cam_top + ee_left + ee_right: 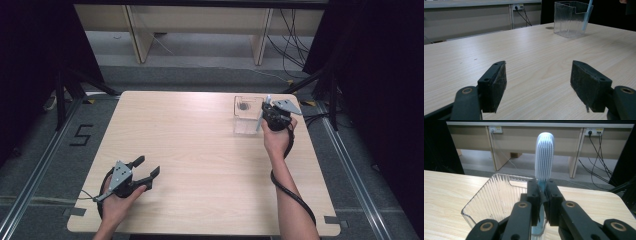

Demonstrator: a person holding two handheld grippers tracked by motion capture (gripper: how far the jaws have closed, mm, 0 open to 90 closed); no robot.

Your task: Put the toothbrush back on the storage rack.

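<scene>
A clear ribbed plastic box (248, 116) stands on the far right part of the wooden table (200, 150). My right gripper (267, 116) hovers at the box's right edge, shut on a pale blue toothbrush (544, 157). The brush head points up above the jaws and the handle reaches down into the box (496, 200). In the high view the toothbrush (261, 116) shows as a thin slanted stick. My left gripper (148, 170) rests near the table's front left, held in a hand, its jaws open with nothing between them. From the left gripper (539, 82) view the box (571, 18) and brush (587, 15) stand far off.
A small dark hole (243, 105) marks the tabletop beyond the box. Past the table's far edge are light wooden furniture legs (137, 35) and trailing cables (292, 45). Black stands flank both sides. The right gripper's cable (292, 192) runs along the forearm.
</scene>
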